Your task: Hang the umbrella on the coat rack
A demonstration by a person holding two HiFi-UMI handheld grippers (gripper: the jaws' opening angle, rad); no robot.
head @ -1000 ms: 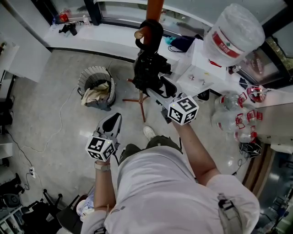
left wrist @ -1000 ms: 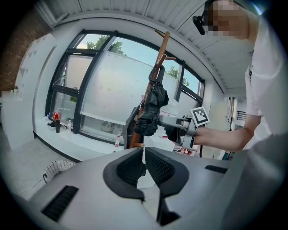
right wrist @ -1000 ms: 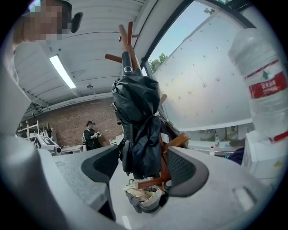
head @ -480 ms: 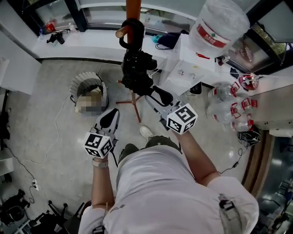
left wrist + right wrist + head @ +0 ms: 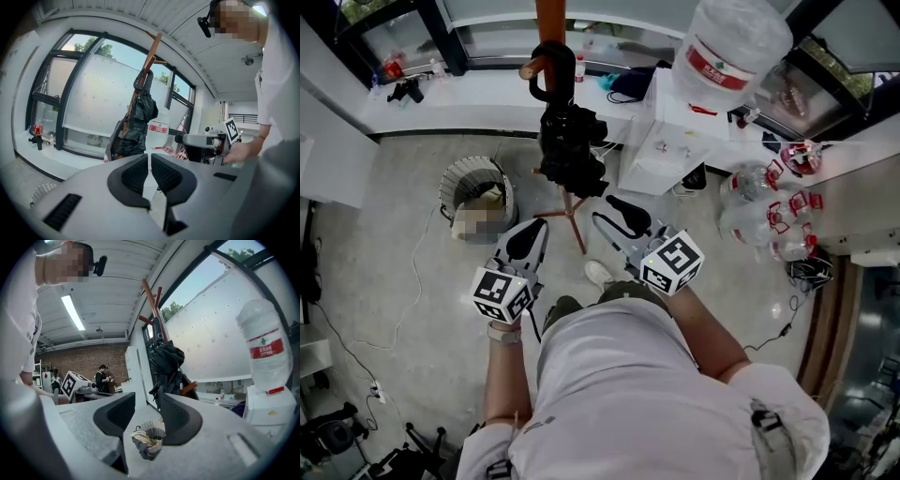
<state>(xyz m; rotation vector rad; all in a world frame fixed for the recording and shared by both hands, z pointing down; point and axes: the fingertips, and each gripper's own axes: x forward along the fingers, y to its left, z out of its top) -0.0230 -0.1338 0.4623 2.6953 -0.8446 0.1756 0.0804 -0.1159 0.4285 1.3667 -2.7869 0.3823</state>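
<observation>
A black folded umbrella (image 5: 570, 150) hangs by its curved handle (image 5: 551, 66) from a peg of the brown wooden coat rack (image 5: 548, 19). Both gripper views show the umbrella (image 5: 140, 117) (image 5: 168, 362) dangling beside the rack's pole (image 5: 151, 51) (image 5: 152, 301). My right gripper (image 5: 614, 214) (image 5: 148, 401) is a short way back from the umbrella; its jaws have just been closing and stand near each other with nothing between them. My left gripper (image 5: 530, 234) (image 5: 149, 161) hovers lower left of the umbrella, shut and empty.
A ribbed waste basket (image 5: 476, 192) stands left of the rack's splayed feet (image 5: 572, 211). To the right are a white cabinet (image 5: 661, 155), a water dispenser bottle (image 5: 727, 47) and several empty water bottles (image 5: 769, 211). The person's shoe (image 5: 598, 272) is below the rack.
My right gripper has let go of the umbrella, drawn back toward the person and closed its jaws. The left gripper has shifted slightly. The umbrella stays hanging on the rack.
</observation>
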